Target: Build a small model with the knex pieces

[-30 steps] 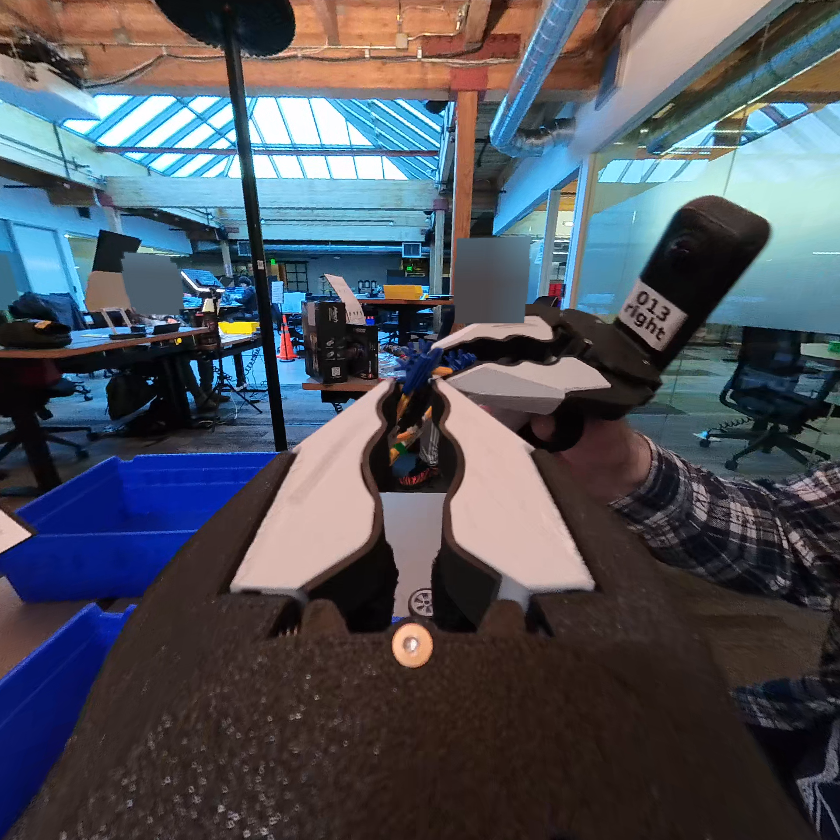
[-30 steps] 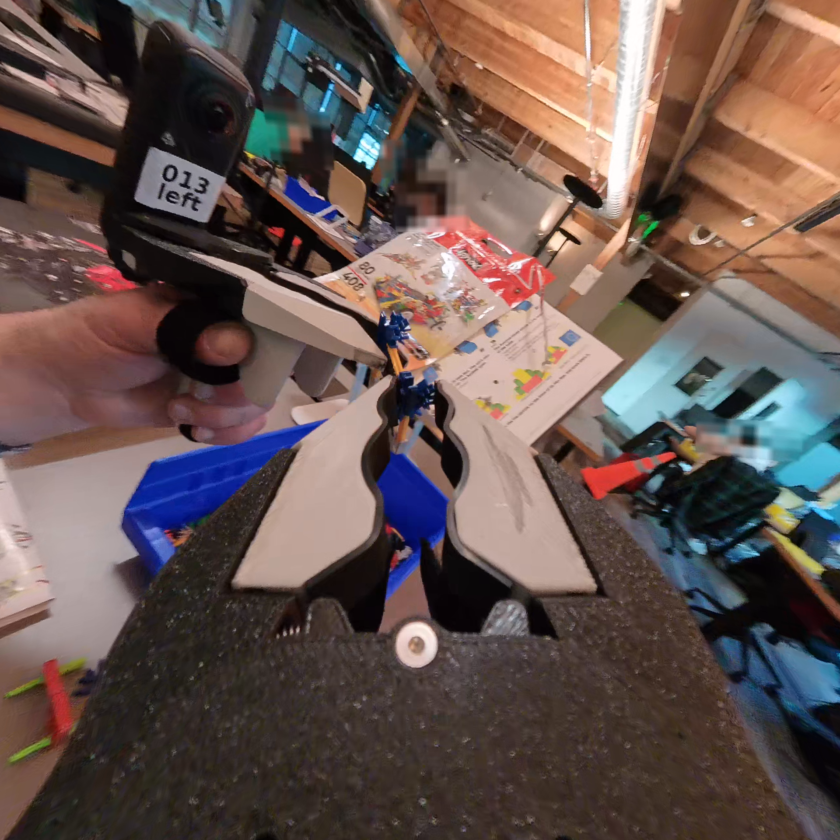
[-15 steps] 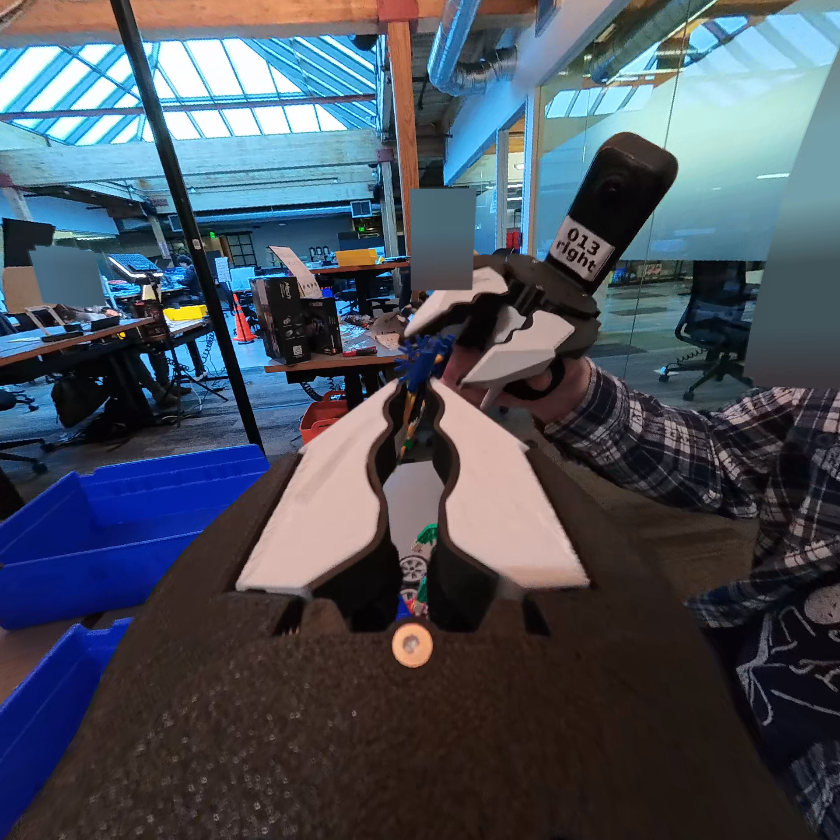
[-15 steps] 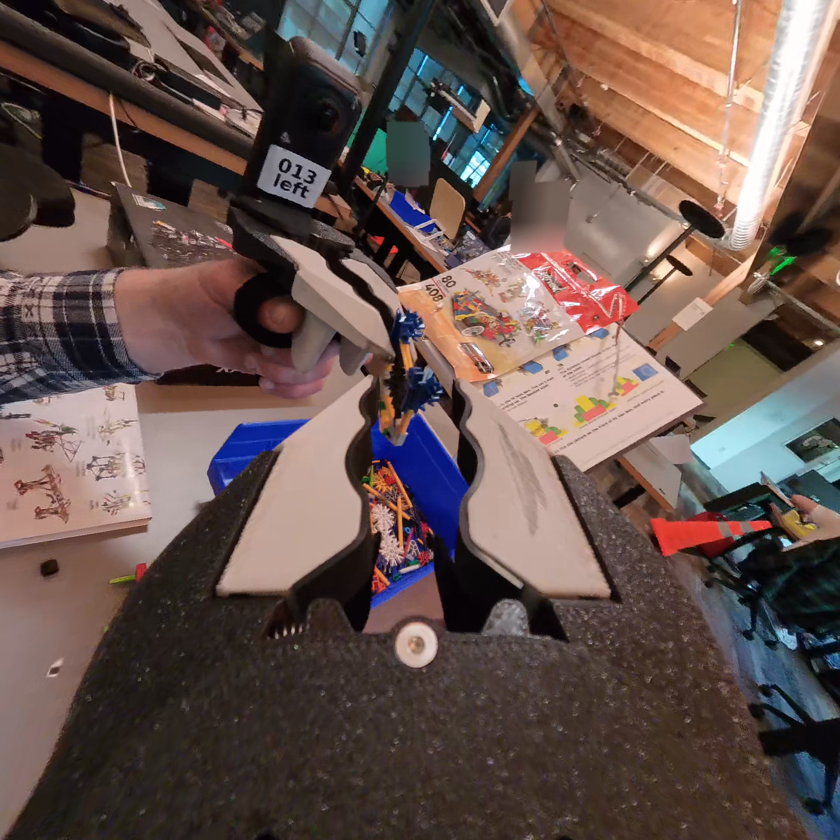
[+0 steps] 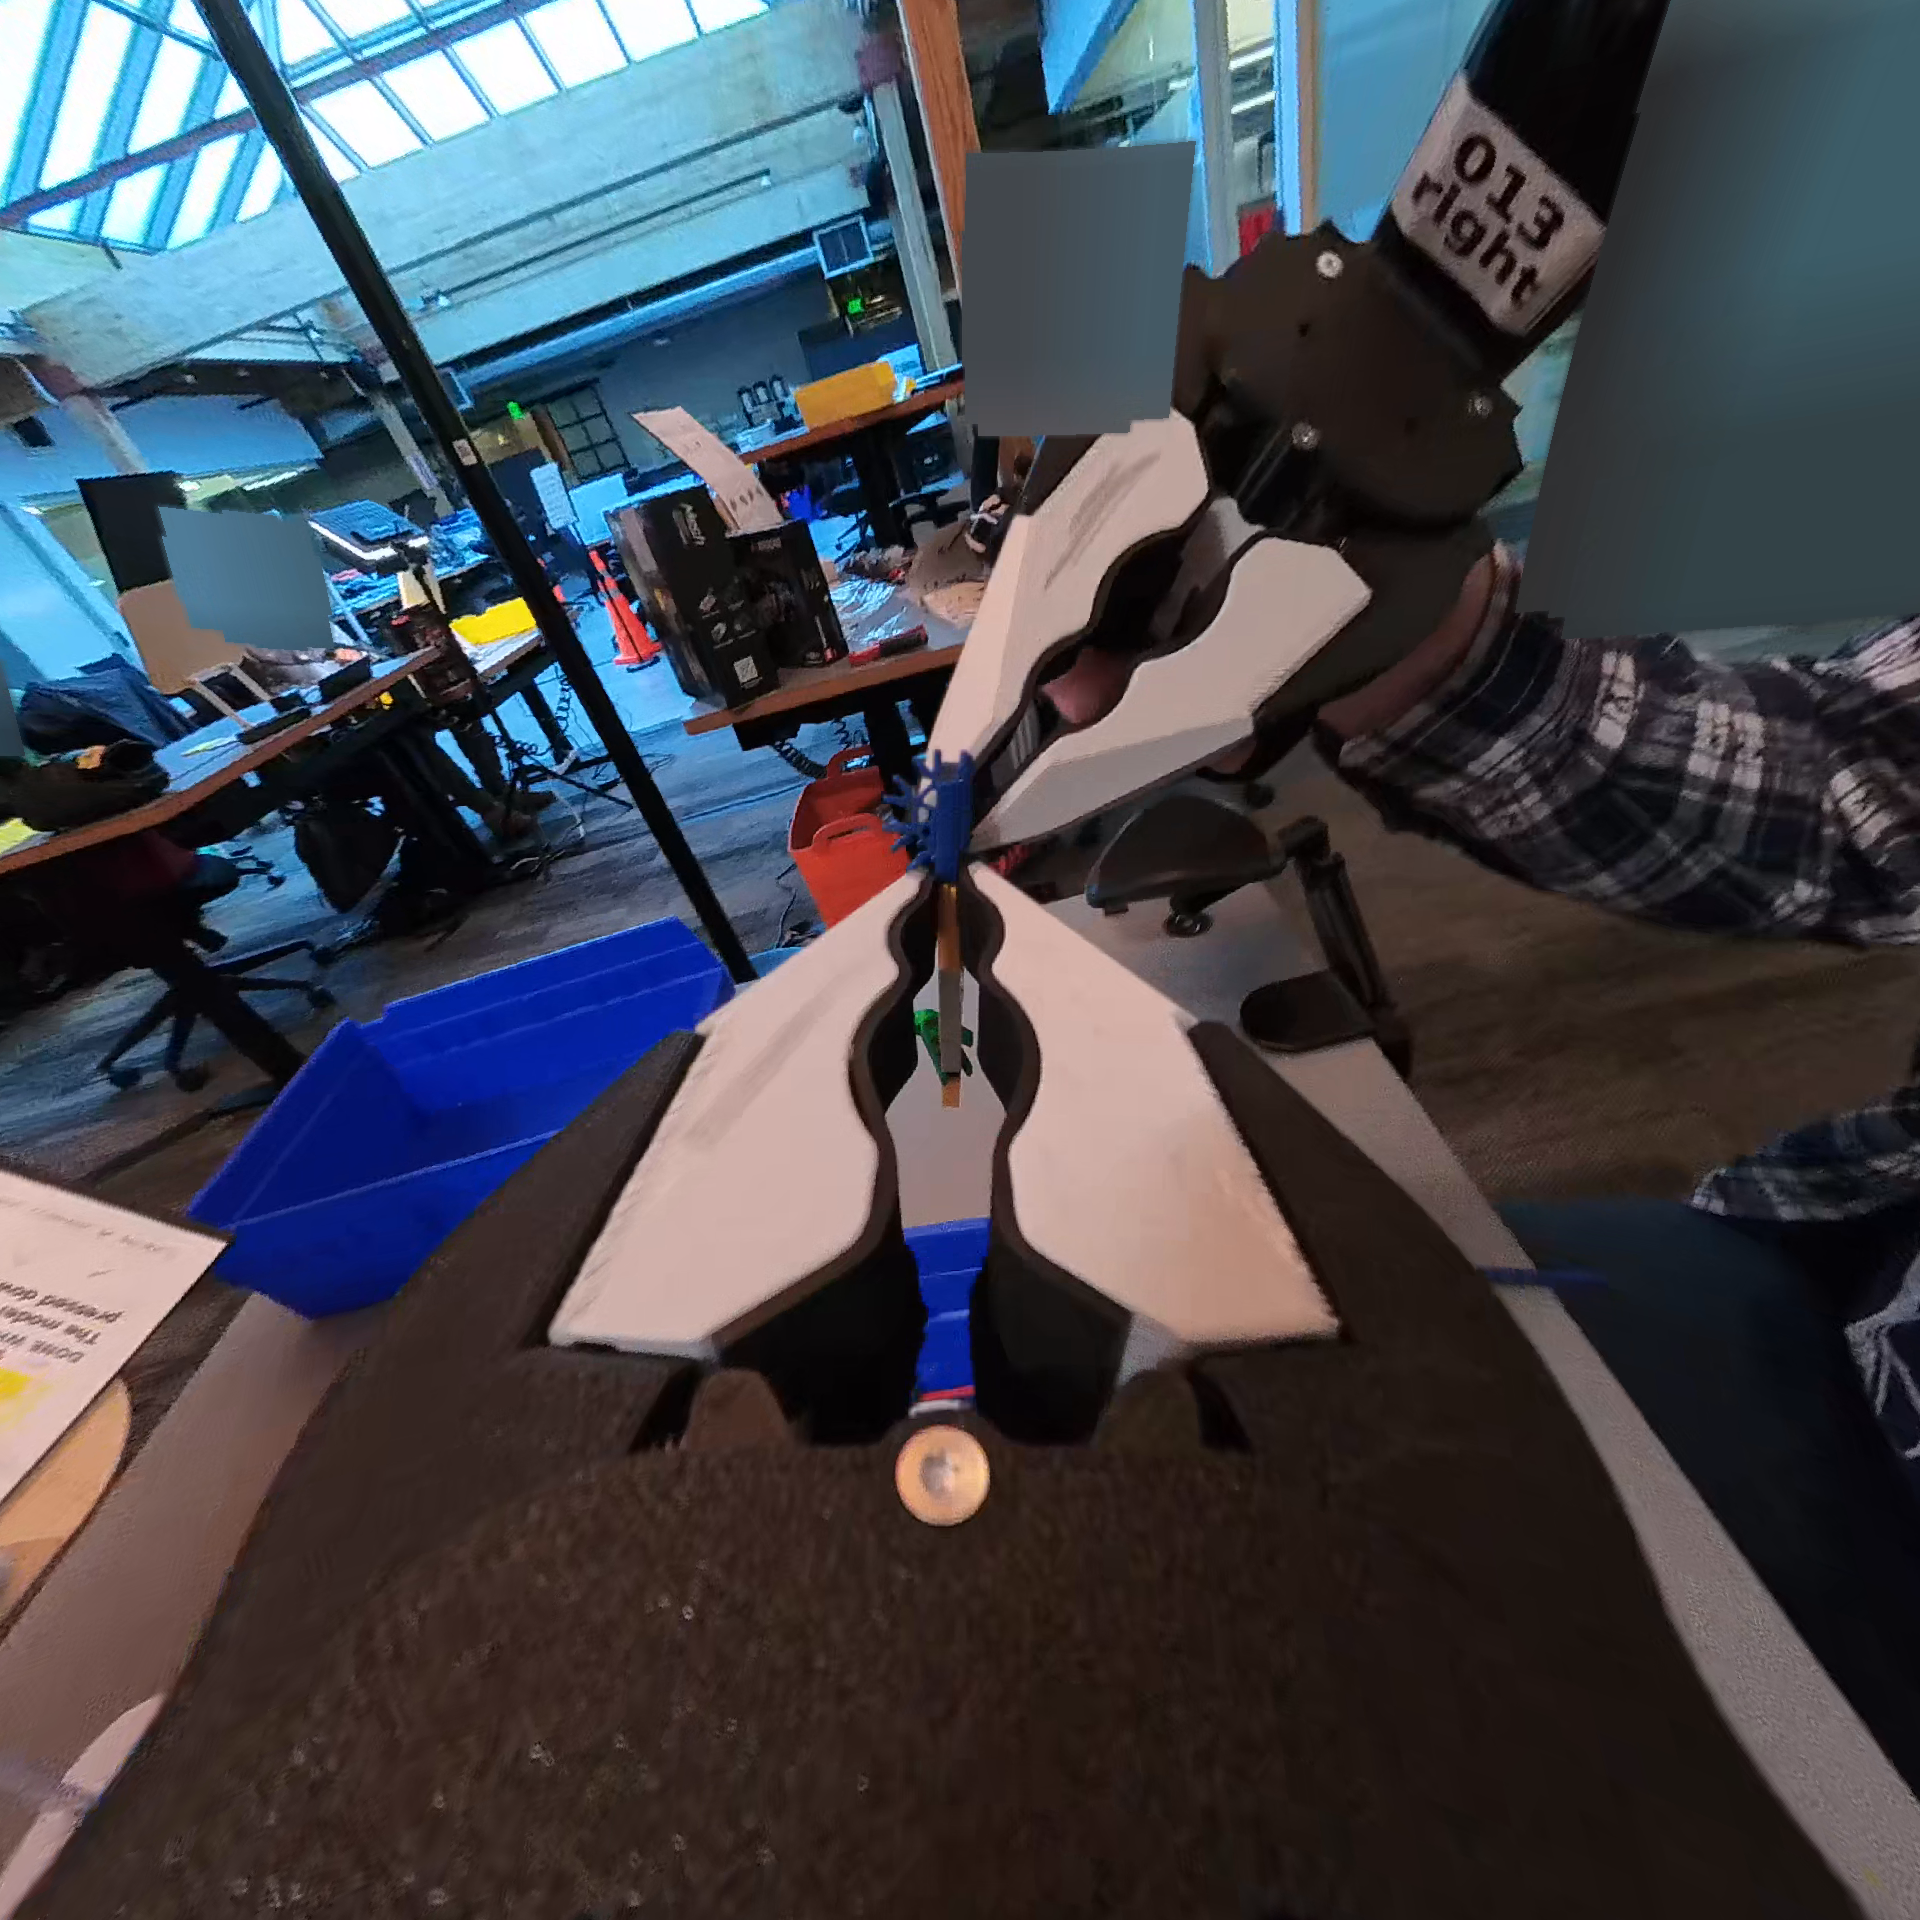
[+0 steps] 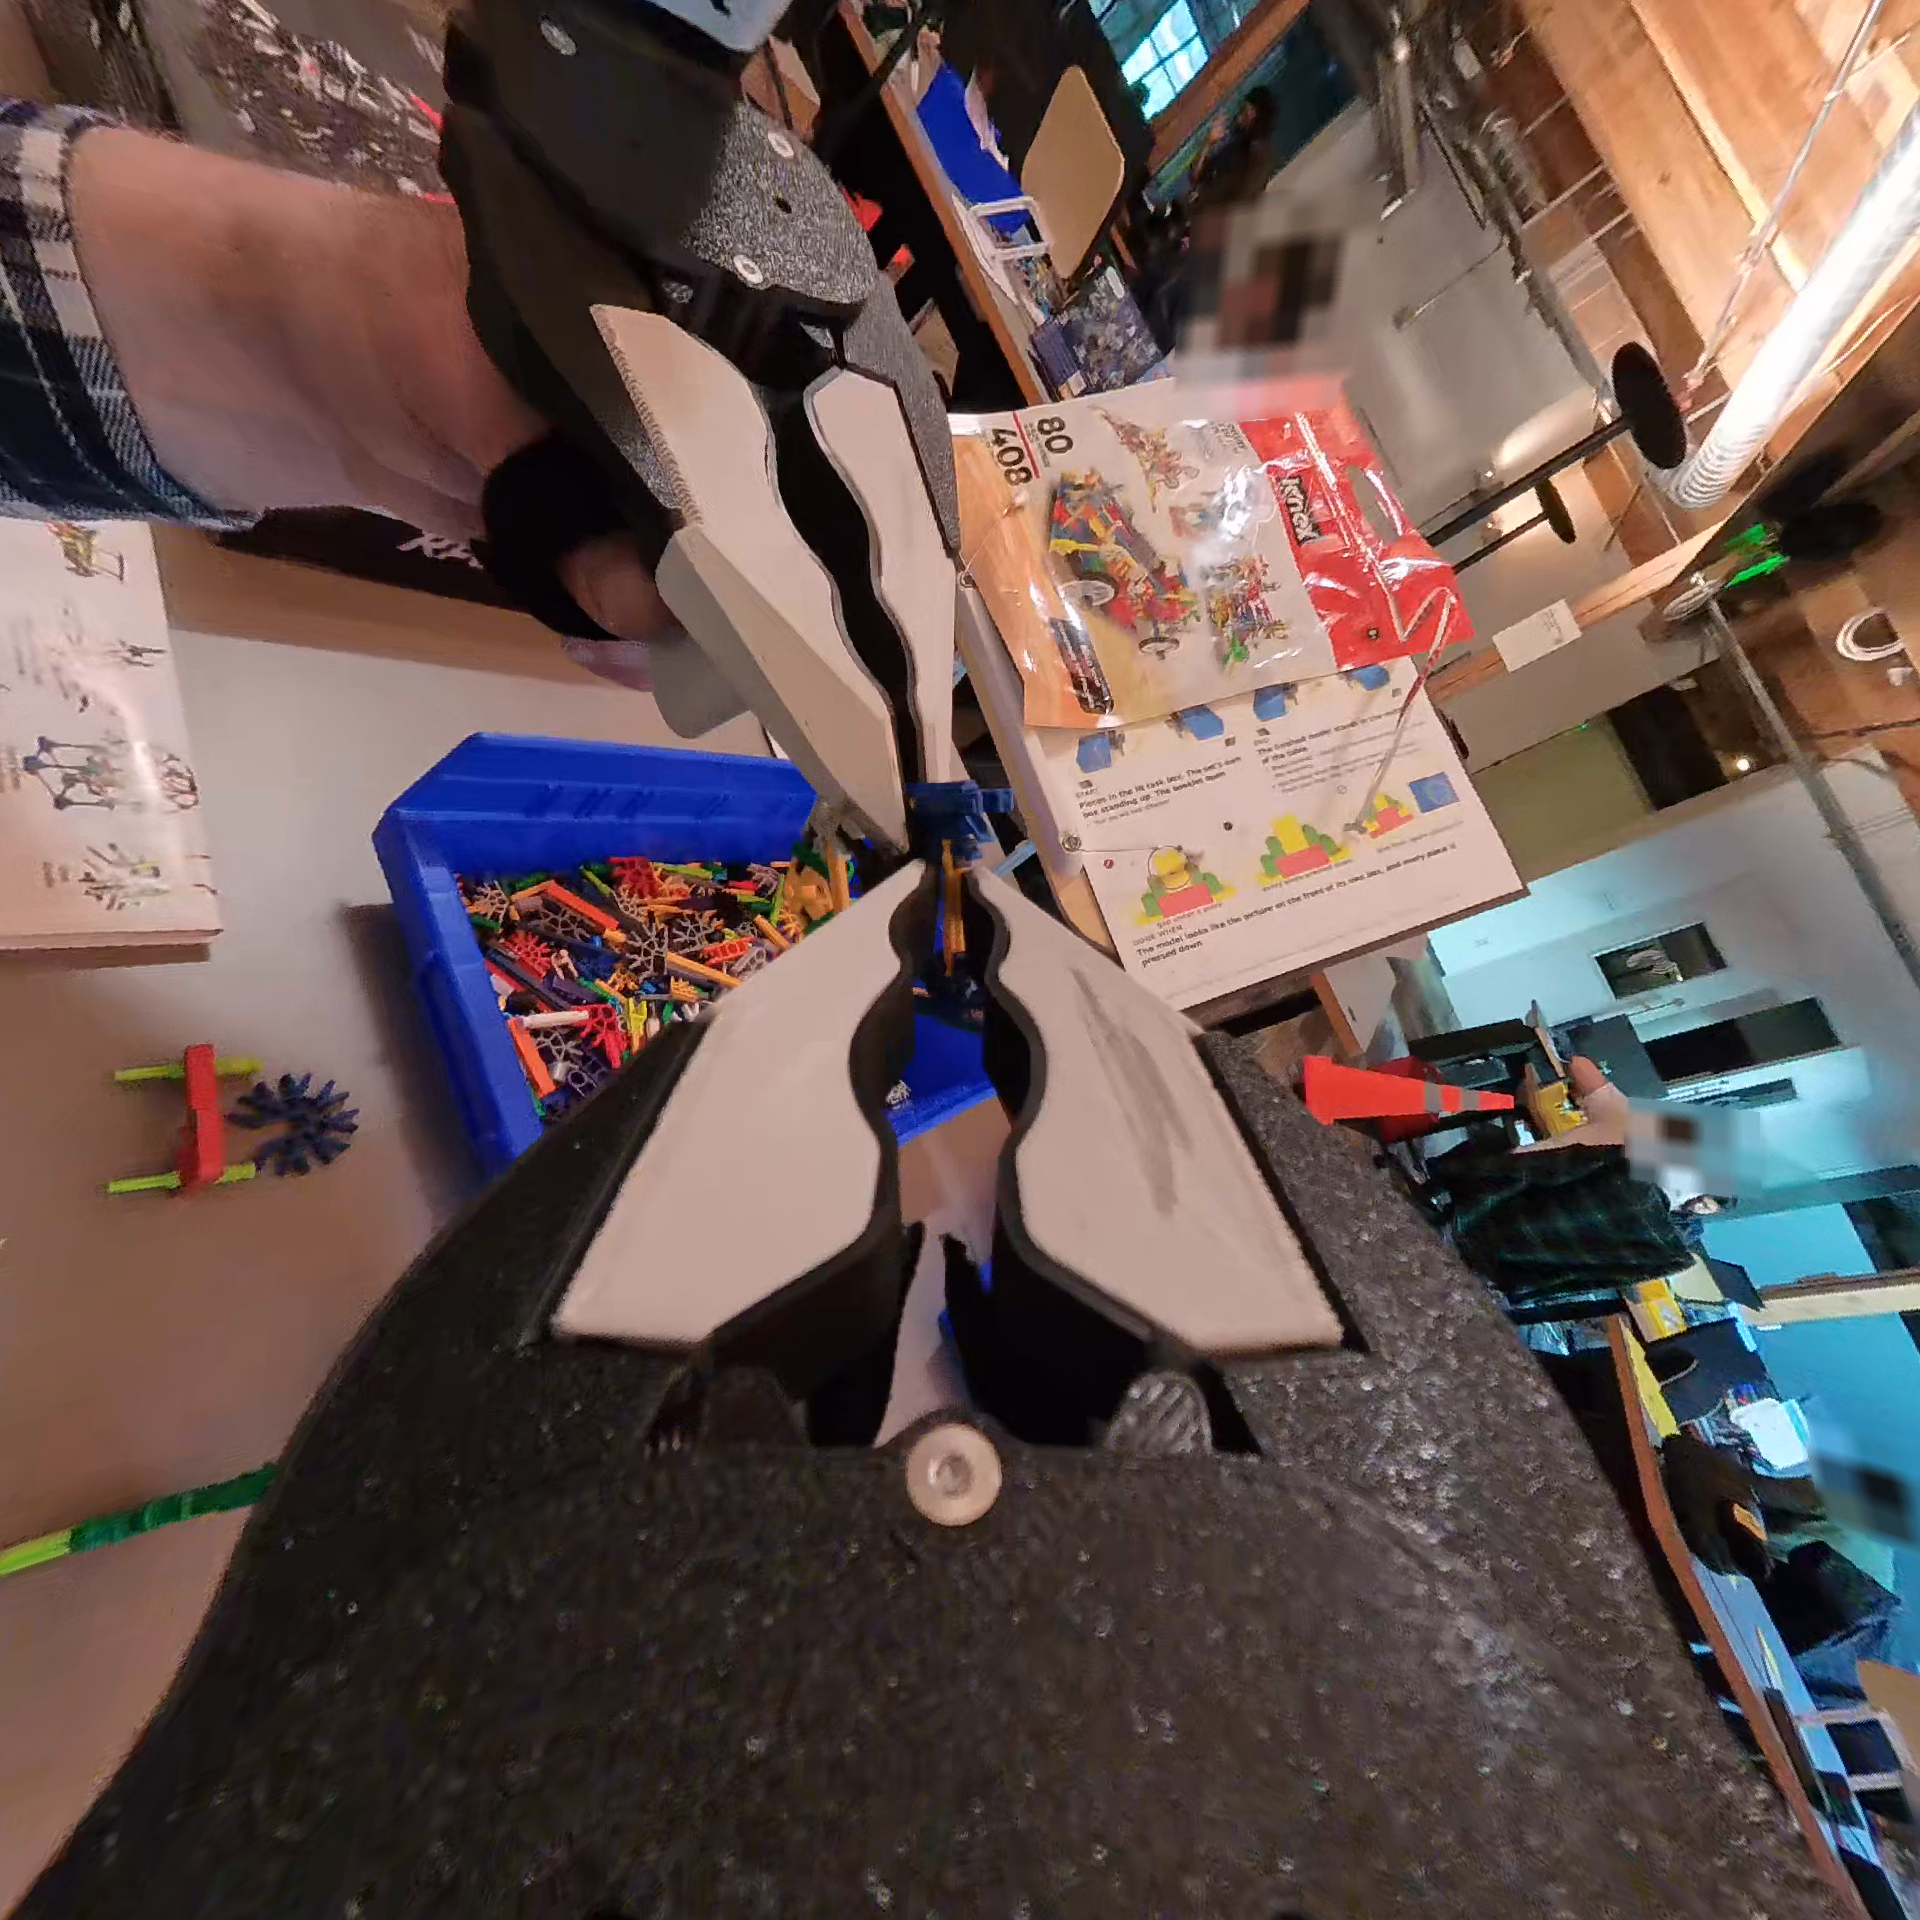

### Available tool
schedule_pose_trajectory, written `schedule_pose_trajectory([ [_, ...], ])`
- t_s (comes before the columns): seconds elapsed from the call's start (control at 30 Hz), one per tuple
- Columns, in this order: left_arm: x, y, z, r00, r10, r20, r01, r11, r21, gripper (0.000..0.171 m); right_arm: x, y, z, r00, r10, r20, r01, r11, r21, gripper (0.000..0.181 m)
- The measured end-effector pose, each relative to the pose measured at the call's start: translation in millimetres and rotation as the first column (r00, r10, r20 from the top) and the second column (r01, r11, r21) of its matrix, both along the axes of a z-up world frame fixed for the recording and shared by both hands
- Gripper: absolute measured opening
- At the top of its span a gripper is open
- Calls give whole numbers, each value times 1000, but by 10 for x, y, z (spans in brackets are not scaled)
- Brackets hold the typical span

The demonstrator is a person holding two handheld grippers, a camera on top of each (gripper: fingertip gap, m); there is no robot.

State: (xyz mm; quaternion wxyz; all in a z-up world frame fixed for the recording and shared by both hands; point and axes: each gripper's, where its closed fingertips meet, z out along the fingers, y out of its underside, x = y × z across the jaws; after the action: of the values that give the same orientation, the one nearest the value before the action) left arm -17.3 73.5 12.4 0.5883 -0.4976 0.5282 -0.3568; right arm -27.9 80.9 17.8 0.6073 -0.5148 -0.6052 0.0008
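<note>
Jaws of left gripper (image 5: 943, 891) clamp a yellow rod (image 5: 950, 997); right gripper (image 6: 943, 883) pinches its blue connector (image 5: 935, 800). Joint between them partly hidden.

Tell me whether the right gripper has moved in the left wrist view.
Yes. The right gripper has come lower and nearer, judged against the wooden post.
</note>
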Motion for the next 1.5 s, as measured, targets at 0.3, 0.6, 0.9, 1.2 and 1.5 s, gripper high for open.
schedule_pose_trajectory([
  [0.3,5,173,29,962,267,-58,-242,932,271,0,5,147,-6,985,-69,-155,50,991,-124,1],
  [0.6,93,488,44,794,606,45,-550,687,475,0,98,485,-20,883,-259,-391,191,960,-205,0],
  [0.9,50,516,120,847,510,147,-529,832,165,0,129,508,74,855,-283,-434,288,956,-57,1],
  [1.2,23,205,210,973,82,215,-62,993,-98,0,135,324,210,814,-148,-561,-40,950,-308,1],
  [1.5,-108,247,231,955,3,297,68,971,-228,0,47,25,171,839,46,-542,-247,920,-304,1],
])
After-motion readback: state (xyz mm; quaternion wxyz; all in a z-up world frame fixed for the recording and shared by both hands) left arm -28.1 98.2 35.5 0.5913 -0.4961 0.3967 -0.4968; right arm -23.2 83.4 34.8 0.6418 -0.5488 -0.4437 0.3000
